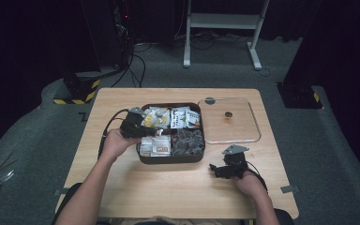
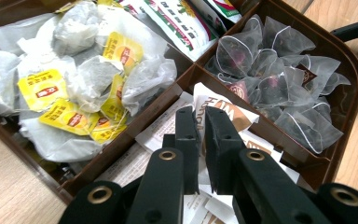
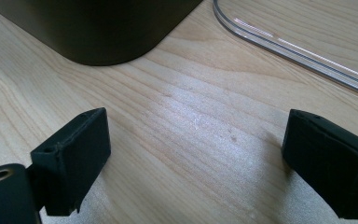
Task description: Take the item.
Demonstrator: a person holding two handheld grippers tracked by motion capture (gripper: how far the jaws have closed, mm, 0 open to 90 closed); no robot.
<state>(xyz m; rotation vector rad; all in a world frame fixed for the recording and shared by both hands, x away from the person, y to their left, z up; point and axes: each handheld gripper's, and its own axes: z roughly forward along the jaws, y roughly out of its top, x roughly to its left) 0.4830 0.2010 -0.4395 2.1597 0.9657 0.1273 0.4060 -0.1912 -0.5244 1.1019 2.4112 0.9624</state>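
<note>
A dark brown divided box [image 1: 168,160] of tea stands mid-table. Its compartments hold yellow-tagged tea bags [image 2: 74,84], printed packets [image 2: 177,23], clear pyramid bags [image 2: 279,79] and white-and-brown paper sachets [image 2: 228,109]. My left gripper [image 1: 145,131] reaches into the box from its left side. In the left gripper view, my left gripper [image 2: 201,116] has its jaws nearly together over the sachet compartment, pinched on a sachet's edge. My right gripper [image 1: 214,168] rests on the table in front of the box's right corner. Seen in its own view, my right gripper [image 3: 196,144] is wide open over bare wood.
A clear plastic lid [image 1: 254,136] with a round knob [image 1: 228,114] lies flat to the right of the box; its rim [image 3: 284,46] shows beyond my right jaws, beside the box corner [image 3: 98,28]. Bare tabletop [image 1: 168,192] runs along the front.
</note>
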